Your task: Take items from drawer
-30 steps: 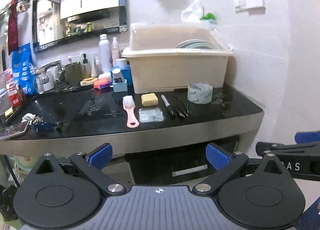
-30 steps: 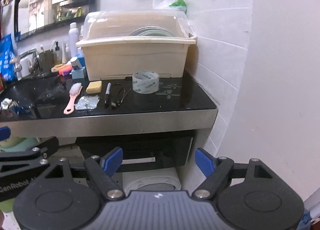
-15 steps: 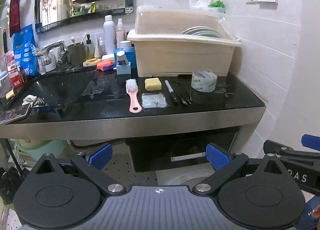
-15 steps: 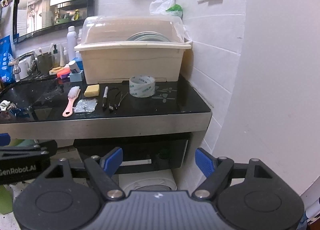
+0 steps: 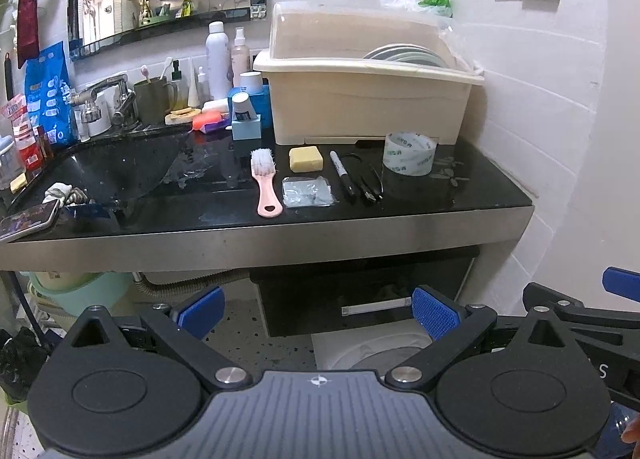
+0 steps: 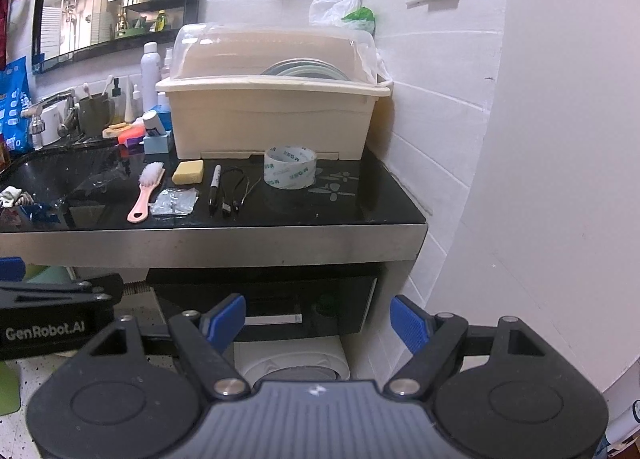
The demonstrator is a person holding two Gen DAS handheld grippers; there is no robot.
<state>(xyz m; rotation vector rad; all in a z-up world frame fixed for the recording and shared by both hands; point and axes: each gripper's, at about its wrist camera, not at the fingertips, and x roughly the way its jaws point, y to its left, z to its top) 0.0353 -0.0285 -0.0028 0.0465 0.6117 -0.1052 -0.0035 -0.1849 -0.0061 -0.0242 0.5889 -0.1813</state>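
Observation:
A dark drawer with a pale bar handle sits shut under the black counter; it also shows in the right wrist view. On the counter lie a pink brush, a yellow soap bar, a clear packet, a black marker, a black cable and a tape roll. My left gripper is open and empty, well back from the drawer. My right gripper is open and empty, level with the drawer front.
A cream dish rack with plates stands at the back of the counter. Bottles, a cup and a tap crowd the sink at left. A phone lies at the counter's left edge. A white appliance sits below the drawer. A tiled wall is at right.
Both grippers have drawn back and lowered, so the counter sits higher in view and more of the drawer shows. Both stay open and empty.

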